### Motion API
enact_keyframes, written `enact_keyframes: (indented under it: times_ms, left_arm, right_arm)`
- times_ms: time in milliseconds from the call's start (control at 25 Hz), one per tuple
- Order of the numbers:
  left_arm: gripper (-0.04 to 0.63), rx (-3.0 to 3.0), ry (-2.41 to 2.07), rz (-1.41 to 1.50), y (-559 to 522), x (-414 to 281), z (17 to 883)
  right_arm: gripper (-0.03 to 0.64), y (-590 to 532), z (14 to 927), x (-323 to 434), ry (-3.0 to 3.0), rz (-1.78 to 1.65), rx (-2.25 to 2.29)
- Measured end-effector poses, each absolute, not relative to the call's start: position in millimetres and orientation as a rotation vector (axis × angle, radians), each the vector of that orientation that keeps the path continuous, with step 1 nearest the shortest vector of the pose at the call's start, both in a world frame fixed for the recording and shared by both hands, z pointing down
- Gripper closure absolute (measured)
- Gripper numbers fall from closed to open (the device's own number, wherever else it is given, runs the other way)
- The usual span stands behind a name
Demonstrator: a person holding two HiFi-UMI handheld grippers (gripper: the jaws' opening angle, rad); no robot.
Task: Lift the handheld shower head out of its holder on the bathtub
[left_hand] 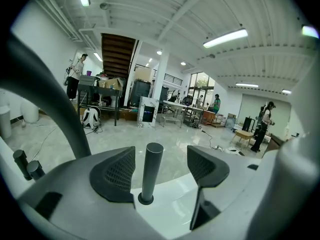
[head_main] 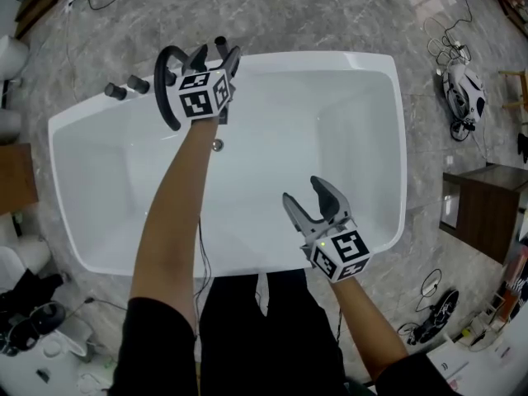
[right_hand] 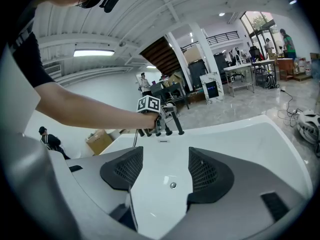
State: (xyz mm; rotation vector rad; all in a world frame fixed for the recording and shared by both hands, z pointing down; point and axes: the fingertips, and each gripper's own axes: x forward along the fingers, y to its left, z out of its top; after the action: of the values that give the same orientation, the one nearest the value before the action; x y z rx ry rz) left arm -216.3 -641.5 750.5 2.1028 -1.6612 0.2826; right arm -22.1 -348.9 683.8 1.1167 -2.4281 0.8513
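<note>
- Two dark knobs and an arched spout stand on the far rim of the bathtub.
- The left gripper hovers at that rim. Its fingers are wide, either side of the handheld shower head, which stands upright in its holder, untouched. It looks lined up for closing.
- The right gripper hangs over the basin, fingers wide and empty, probably keeping clear.
- The glossy white tub sits on a grey marbled floor in an open, strip-lit hall.

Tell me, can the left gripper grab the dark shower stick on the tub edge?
Probably yes. The shower head stands upright between the open jaws of the left gripper, with a gap on each side and nothing in between. Closing them should catch it.
</note>
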Motion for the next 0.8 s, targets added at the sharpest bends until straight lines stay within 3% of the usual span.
enact_keyframes:
  times_ms: [200,480,800]
  left_arm:
    - [0.295,2.138,-1.614,0.396,-649.6,-206.8,764.3]
    - [0.295,2.028,-1.632,0.332,-660.5,-207.6,772.6]
    - [0.351,2.025,-1.599,0.448,-663.8,-219.5,784.3]
  right_arm:
    - [0.367,-344.1,684.5,-18.9,-2.416,0.852,1.12]
    - [0.367,-342.4,687.8,-15.1,-2.398,0.861,1.136]
    - [0.366,-333.5,685.6,-25.0,-2.397,0.887,1.134]
